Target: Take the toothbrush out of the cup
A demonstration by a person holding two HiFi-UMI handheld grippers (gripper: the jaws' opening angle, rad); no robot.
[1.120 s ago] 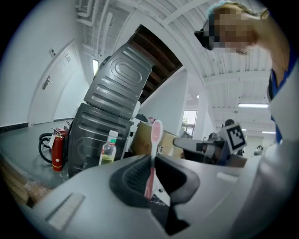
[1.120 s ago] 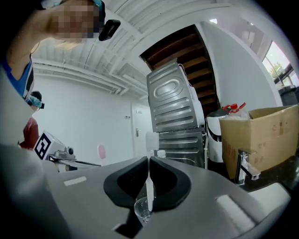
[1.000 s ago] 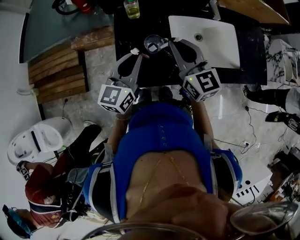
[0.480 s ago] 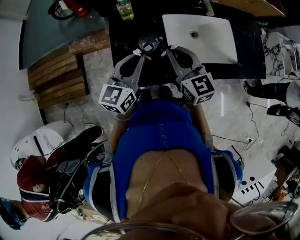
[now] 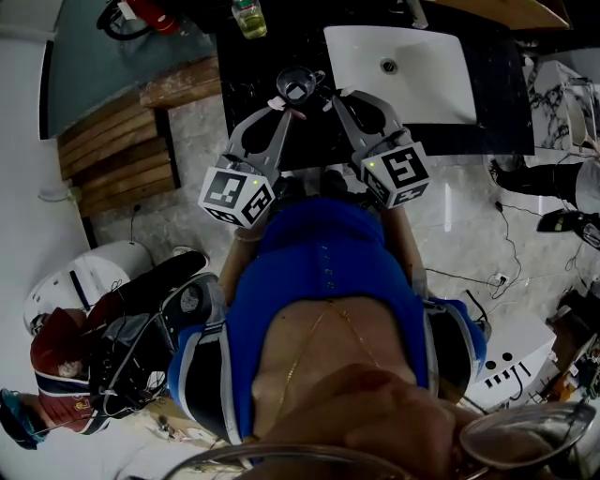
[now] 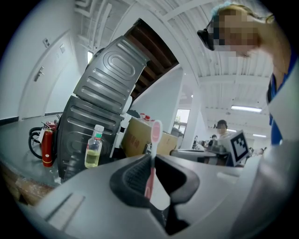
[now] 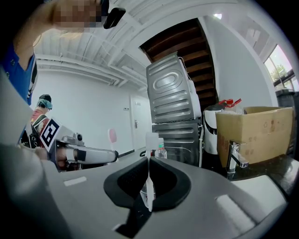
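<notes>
My left gripper (image 5: 283, 105) is shut on a pink toothbrush (image 6: 151, 172), which stands upright between its jaws with the brush head (image 6: 155, 130) above them. A clear cup (image 5: 298, 88) is over the black counter (image 5: 253, 70), and my right gripper (image 5: 328, 97) is shut on its side. In the right gripper view the clear cup (image 7: 149, 140) rises between the closed jaws of the right gripper (image 7: 148, 179). That view also has the left gripper (image 7: 88, 155) at the left, with the toothbrush head (image 7: 112, 136) outside the cup.
A bottle of yellow liquid (image 5: 249, 17) stands at the counter's back. The white sink (image 5: 394, 70) lies to the right, with a faucet (image 7: 236, 161) and a cardboard box (image 7: 254, 128) by it. Wooden pallets (image 5: 112, 141) lie on the left floor, where a person (image 5: 66, 361) sits.
The head view has shifted slightly since a second ago. Both grippers stay shut near the cup, and the pink toothbrush now shows just below the cup's rim by the left gripper's tip.
</notes>
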